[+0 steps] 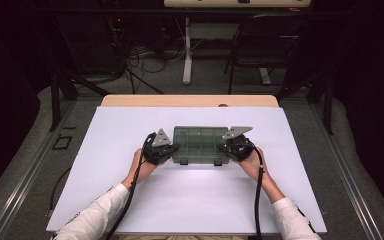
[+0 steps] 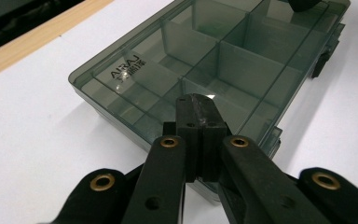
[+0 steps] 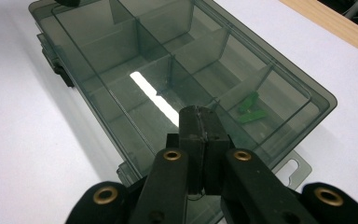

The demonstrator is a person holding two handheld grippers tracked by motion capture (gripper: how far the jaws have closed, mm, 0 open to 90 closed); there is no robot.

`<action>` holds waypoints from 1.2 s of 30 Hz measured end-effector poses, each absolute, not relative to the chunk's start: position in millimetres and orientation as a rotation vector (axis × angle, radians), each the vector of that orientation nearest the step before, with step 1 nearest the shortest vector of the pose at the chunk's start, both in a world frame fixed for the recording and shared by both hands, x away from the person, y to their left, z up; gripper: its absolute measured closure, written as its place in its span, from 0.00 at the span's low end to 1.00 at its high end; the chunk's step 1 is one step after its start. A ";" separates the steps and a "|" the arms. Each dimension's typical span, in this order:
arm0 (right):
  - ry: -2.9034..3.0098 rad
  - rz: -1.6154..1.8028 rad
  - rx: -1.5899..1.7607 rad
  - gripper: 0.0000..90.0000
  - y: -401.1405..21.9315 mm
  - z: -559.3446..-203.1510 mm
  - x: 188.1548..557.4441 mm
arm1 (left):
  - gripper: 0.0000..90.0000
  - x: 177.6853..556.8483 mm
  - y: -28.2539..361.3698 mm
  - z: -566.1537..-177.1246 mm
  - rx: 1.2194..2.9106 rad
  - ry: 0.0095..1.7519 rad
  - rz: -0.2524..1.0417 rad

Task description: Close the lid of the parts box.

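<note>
High view: smoky compartment box (image 1: 200,145) lying lid-down-shut at mid worktop (image 1: 130,200), left gripper (image 1: 172,148) at its left end, right gripper (image 1: 223,147) at its right end. Fingers of both pressed together, nothing clamped between them; tips resting on or just over the clear lid, contact hard to tell.

Left gripper view: closed tips (image 2: 200,109) above the near-left compartments, dark latches (image 2: 324,60) along the near edge. Right gripper view: closed tips (image 3: 200,122) over the lid, small green pieces (image 3: 251,109) loose in one end compartment.

Likely risks: uneven pressing from either end could skid the box across the smooth white sheet; tipping it would scatter the green pieces across dividers; blunt shut tips may slip off the latches.

Around: bare worktop, cables trailing toward the near edge; folding chair (image 1: 260,45) and desk leg (image 1: 187,50) well beyond the far side, nothing in the way.
</note>
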State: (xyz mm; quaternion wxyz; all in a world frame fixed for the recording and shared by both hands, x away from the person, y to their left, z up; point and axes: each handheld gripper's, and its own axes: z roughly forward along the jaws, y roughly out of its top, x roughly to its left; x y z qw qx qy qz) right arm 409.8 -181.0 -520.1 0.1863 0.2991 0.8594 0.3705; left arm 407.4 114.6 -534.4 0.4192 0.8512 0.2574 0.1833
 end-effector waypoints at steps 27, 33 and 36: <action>2.295 1.268 0.878 0.24 -196.5 -496.0 373.6 | 0.09 379.4 143.1 -518.4 1.973 0.730 0.513; 2.280 1.289 0.856 0.17 -199.5 -493.1 360.9 | 0.04 364.4 153.2 -514.6 1.946 0.731 0.525; 2.269 1.300 0.839 0.15 -200.0 -491.6 354.4 | 0.02 354.1 158.7 -514.2 1.936 0.722 0.530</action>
